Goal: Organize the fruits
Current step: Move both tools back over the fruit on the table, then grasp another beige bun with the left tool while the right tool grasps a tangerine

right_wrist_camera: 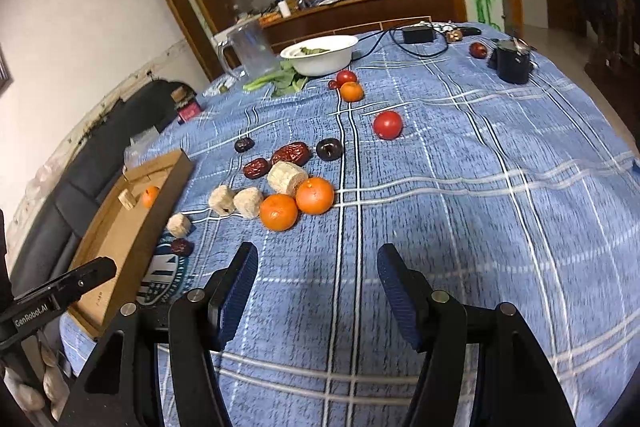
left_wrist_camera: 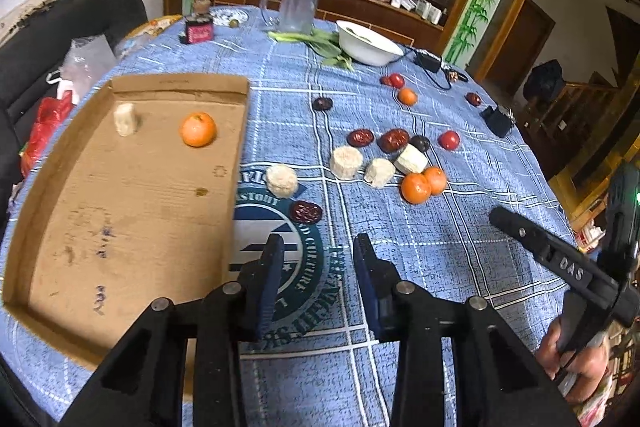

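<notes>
A cardboard tray (left_wrist_camera: 132, 227) lies at the left of the table and holds one orange (left_wrist_camera: 198, 129) and one pale cut chunk (left_wrist_camera: 125, 119); it also shows in the right wrist view (right_wrist_camera: 132, 239). Two oranges (right_wrist_camera: 296, 203), several pale chunks (right_wrist_camera: 236, 201), red dates (right_wrist_camera: 292, 154) and a red tomato (right_wrist_camera: 387, 124) lie loose on the blue cloth. My left gripper (left_wrist_camera: 318, 247) is open and empty, hovering beside the tray's right edge. My right gripper (right_wrist_camera: 318, 259) is open and empty, just short of the two oranges.
A white bowl (right_wrist_camera: 320, 55) with greens, a clear jug (right_wrist_camera: 250, 47), a black adapter with cable (right_wrist_camera: 418, 35) and a black cup (right_wrist_camera: 514, 63) stand at the far side. A dark sofa (left_wrist_camera: 60, 27) is left of the table.
</notes>
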Tool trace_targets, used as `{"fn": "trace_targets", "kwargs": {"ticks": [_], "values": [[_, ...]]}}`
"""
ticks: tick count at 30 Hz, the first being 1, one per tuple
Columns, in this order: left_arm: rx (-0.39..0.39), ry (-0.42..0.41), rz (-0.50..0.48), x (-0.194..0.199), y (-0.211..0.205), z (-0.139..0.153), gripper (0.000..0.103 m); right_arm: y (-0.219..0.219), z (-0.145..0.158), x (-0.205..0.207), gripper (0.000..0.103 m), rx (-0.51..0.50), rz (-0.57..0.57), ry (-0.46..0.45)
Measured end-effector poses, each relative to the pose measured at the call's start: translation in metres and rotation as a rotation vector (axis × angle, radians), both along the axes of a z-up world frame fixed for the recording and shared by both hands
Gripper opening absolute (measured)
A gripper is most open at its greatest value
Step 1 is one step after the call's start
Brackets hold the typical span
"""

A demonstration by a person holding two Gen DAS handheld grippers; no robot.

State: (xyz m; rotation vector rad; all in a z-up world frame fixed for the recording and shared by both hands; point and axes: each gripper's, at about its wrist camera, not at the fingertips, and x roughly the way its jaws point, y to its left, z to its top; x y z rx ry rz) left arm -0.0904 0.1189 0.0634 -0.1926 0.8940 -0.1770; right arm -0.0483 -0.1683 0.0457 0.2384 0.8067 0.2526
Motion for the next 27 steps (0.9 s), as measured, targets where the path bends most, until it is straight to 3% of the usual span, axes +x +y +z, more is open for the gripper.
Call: {"fn": "trace_targets", "kwargs": {"ticks": [7, 11, 17, 22, 24, 27], "values": [[-0.023, 0.047, -0.04, 0.028, -0.008, -0.009, 0.035, 0.001, -0.014, 0.049, 0.066, -0.034, 0.035, 0.058], [-0.047, 0.087, -0.06, 0.056, -0.014, -0.01, 0.035, -0.004, -0.026, 0.072, 0.054, 0.013, 0.023, 0.085], [-0.024, 0.108, -0.066, 0.095, -0.033, -0.022, 0.034, -0.007, -0.026, 0.089, 0.054, 0.122, 0.05, 0.079], [-0.018, 0.131, -0.067, 0.124, -0.041, -0.041, 0.034, 0.015, -0.019, 0.102, 0.054, 0.089, 0.118, 0.065], [-0.052, 0.126, -0.088, 0.128, -0.042, -0.043, 0.033, 0.022, -0.018, 0.106, 0.054, 0.07, 0.133, 0.058], [-0.044, 0.108, -0.098, 0.129, -0.043, -0.041, 0.033, 0.017, -0.02, 0.107, 0.054, 0.085, 0.127, 0.042]]}}
